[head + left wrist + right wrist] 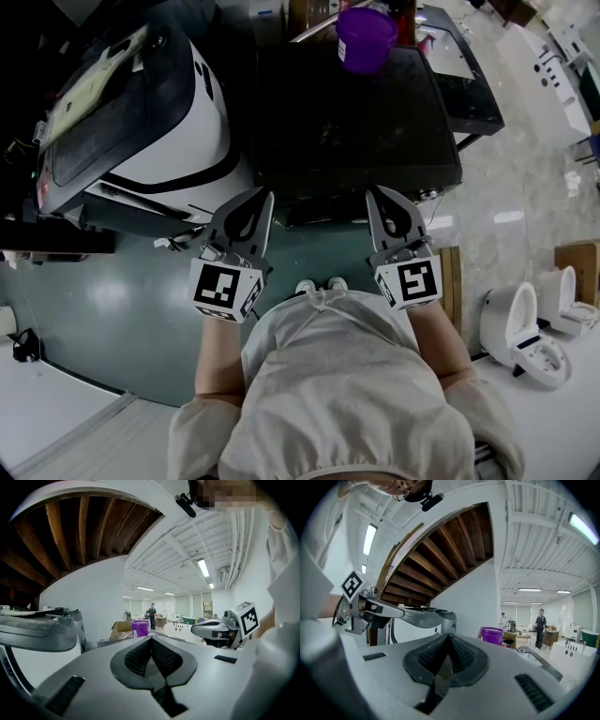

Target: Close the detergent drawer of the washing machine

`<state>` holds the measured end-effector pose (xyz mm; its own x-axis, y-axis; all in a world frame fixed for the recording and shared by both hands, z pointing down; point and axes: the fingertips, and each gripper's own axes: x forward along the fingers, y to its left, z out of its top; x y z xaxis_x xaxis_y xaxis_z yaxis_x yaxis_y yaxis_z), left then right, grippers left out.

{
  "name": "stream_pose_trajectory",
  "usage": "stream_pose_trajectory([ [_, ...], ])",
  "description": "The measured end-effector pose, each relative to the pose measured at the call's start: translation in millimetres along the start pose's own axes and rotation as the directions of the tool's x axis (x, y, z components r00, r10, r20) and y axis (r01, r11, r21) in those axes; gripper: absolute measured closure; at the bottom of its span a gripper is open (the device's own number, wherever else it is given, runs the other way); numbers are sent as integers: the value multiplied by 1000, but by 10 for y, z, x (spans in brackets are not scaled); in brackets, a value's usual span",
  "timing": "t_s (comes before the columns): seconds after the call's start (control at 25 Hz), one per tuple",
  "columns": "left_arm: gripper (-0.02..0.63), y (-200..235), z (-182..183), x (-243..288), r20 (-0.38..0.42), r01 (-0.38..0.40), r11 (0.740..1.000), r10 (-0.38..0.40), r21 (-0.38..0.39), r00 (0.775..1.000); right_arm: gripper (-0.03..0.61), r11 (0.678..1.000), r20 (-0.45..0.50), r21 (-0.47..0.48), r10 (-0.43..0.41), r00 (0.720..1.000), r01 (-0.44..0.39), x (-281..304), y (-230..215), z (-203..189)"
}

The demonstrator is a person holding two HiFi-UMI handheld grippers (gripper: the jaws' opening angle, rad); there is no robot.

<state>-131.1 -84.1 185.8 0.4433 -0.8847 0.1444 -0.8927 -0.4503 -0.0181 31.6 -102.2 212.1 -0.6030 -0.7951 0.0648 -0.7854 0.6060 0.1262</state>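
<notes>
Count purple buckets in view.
1. The purple bucket stands at the far edge of the black machine top. Others could be hidden off-frame.

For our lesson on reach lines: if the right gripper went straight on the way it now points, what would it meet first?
Probably the front upper edge of the black-topped washing machine, just ahead of the shut right gripper. Its height against that edge is hard to judge.

Left tongs and right tongs closed, empty, side by side
</notes>
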Motion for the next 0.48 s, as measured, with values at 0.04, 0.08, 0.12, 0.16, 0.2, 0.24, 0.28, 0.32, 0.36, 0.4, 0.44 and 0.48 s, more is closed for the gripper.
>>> stream_pose_trajectory([
  [0.04,595,-12,0,-2,3,3,1000,-3,-2,1000,578,1000,1,-4,10,1000,-10,-1,23,4],
  [0.08,595,-17,4,-4,5,4,1000,-4,-4,1000,578,1000,3,-4,19,1000,-19,-2,43,10],
  [0.12,595,-20,9,-5,6,4,1000,-4,-7,1000,578,1000,5,-4,27,1000,-27,-4,58,17],
  [0.16,595,-22,14,-7,5,4,1000,-4,-10,1000,578,999,6,-3,35,999,-35,-6,71,20],
  [0.2,595,-27,17,-9,1,3,1000,-3,-15,1000,578,999,6,-1,42,999,-42,-8,82,19],
  [0.24,595,-37,16,-10,-3,2,1000,-2,-19,1000,578,999,3,1,49,999,-49,-12,90,12],
  [0.28,595,-51,5,-11,-8,4,1000,-4,-19,1000,578,999,-2,4,53,999,-53,-18,96,0],
  [0.32,595,-69,-13,-10,-11,6,1000,-6,-16,1000,578,998,-8,5,57,998,-57,-26,99,-15],
  [0.36,595,-90,-30,-9,-13,8,1000,-9,-13,1000,578,998,-12,7,60,998,-60,-38,101,-28],
  [0.4,595,-110,-43,-11,-15,9,1000,-10,-10,1000,578,998,-14,8,64,998,-63,-52,104,-39],
  [0.44,595,-127,-51,-14,-17,10,1000,-10,-9,1000,578,998,-15,10,66,998,-66,-65,107,-47],
  [0.48,595,-138,-56,-19,-18,9,1000,-9,-8,1000,578,998,-15,14,69,997,-69,-76,108,-53],
])
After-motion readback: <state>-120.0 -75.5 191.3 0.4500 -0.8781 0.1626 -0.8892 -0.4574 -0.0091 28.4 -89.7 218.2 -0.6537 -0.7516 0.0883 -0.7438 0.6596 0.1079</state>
